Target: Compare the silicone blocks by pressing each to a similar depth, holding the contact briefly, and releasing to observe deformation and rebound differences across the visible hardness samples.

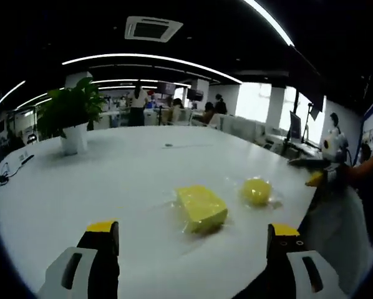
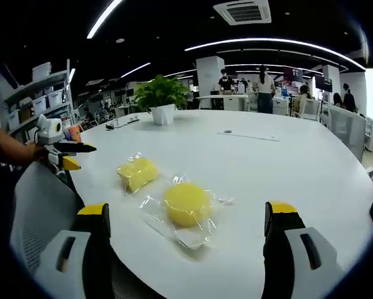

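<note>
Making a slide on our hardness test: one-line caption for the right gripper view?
Open right claw faces a round yellow block and a rectangular yellow block, both in clear wrap, on a white table.

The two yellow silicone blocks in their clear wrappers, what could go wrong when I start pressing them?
1. The round yellow silicone block lies loose in crinkled clear plastic wrap on the smooth white table, so it may slide when pressed.
2. It sits near the table edge, so a skewed push could send it off.
3. The rectangular yellow silicone block looks tilted in its wrapper, so the left tongs or right tongs, both open, may press it unevenly.
</note>
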A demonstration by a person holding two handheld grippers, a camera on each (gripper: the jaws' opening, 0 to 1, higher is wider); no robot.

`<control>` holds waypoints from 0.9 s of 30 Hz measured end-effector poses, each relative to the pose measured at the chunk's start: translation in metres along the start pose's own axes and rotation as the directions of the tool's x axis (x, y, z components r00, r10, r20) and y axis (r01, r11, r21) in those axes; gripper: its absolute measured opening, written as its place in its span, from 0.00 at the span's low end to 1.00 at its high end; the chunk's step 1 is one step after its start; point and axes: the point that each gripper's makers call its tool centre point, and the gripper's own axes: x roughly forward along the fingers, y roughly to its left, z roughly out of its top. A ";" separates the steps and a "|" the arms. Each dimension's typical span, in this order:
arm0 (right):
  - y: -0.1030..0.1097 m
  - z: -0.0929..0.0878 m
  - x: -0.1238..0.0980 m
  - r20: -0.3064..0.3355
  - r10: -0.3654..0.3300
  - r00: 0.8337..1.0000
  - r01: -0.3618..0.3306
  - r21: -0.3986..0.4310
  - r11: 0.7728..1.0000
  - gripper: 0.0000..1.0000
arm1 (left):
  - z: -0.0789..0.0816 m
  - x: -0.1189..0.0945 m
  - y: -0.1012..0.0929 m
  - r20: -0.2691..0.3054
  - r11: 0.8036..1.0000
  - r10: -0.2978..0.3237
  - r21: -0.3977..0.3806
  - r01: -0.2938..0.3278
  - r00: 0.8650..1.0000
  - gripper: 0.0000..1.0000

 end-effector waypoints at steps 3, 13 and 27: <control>-0.006 -0.011 0.002 -0.040 -0.014 0.999 0.014 -0.005 1.000 0.96 | 0.003 -0.002 0.007 0.020 0.999 0.037 -0.010 -0.037 0.999 1.00; -0.012 -0.011 0.000 -0.039 -0.041 0.998 0.041 -0.007 0.999 0.96 | 0.001 0.001 0.005 0.008 0.999 0.025 -0.039 -0.024 1.000 1.00; -0.020 -0.010 -0.004 -0.023 -0.083 0.996 0.084 0.037 0.996 0.96 | -0.003 0.003 0.005 -0.005 0.998 0.012 -0.057 -0.012 1.000 1.00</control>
